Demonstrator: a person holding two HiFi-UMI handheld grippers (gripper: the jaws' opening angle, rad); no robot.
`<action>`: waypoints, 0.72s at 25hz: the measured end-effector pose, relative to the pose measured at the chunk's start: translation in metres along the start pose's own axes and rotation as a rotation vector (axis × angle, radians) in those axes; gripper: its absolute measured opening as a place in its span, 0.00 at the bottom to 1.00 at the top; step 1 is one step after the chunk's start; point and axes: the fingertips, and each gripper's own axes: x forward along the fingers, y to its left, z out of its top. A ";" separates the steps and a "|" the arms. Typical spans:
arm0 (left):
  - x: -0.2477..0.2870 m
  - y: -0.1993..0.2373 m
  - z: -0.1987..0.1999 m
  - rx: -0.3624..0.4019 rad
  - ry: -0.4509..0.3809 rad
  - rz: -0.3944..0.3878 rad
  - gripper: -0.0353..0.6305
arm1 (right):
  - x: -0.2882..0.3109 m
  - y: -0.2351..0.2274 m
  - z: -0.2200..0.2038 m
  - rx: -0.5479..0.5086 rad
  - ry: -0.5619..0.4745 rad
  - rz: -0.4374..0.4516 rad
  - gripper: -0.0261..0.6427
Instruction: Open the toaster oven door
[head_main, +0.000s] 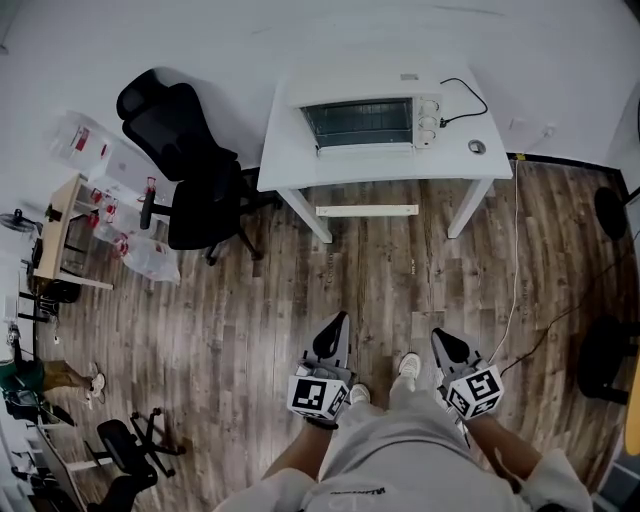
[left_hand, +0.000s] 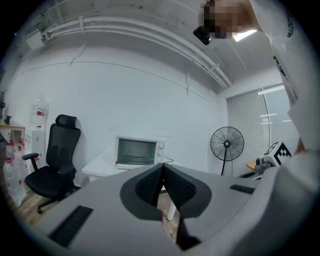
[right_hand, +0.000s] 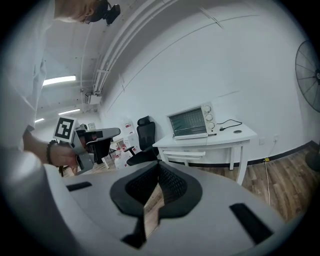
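The oven (head_main: 365, 123) stands on the white table (head_main: 290, 152) against the far wall, toward the table's left-centre. Its long axis runs left to right, parallel to the wall. The glass door (head_main: 358, 122) is closed and faces out into the room, toward the person. The knobs (head_main: 428, 114) occupy the right end of the front panel. A black cord (head_main: 468, 95) runs from the oven's right side across the tabletop. A black chair (head_main: 185, 165) stands just left of the table.

Both grippers are well apart from the oven, with open wood floor (head_main: 400, 270) between. The left gripper (head_main: 338, 322) points level toward the table; the oven (left_hand: 137, 151) appears above and left of its jaws. The left gripper (left_hand: 163, 167) has its jaws fully together at the tips, with nothing held. The right gripper (head_main: 440, 338) sits beside it, tilted slightly down. In the right gripper view the oven (right_hand: 192, 121) lies above and right of the jaws. The right gripper (right_hand: 159, 164) likewise has its jaws closed tip to tip and is empty.
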 end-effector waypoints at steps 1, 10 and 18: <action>-0.004 0.001 0.004 0.001 -0.010 -0.005 0.06 | 0.001 0.005 0.000 -0.004 -0.001 0.000 0.06; -0.086 0.008 0.014 -0.022 -0.069 -0.095 0.06 | -0.020 0.083 -0.004 -0.042 -0.029 -0.068 0.06; -0.162 0.017 0.025 -0.037 -0.109 -0.155 0.06 | -0.043 0.163 -0.014 -0.056 -0.074 -0.139 0.06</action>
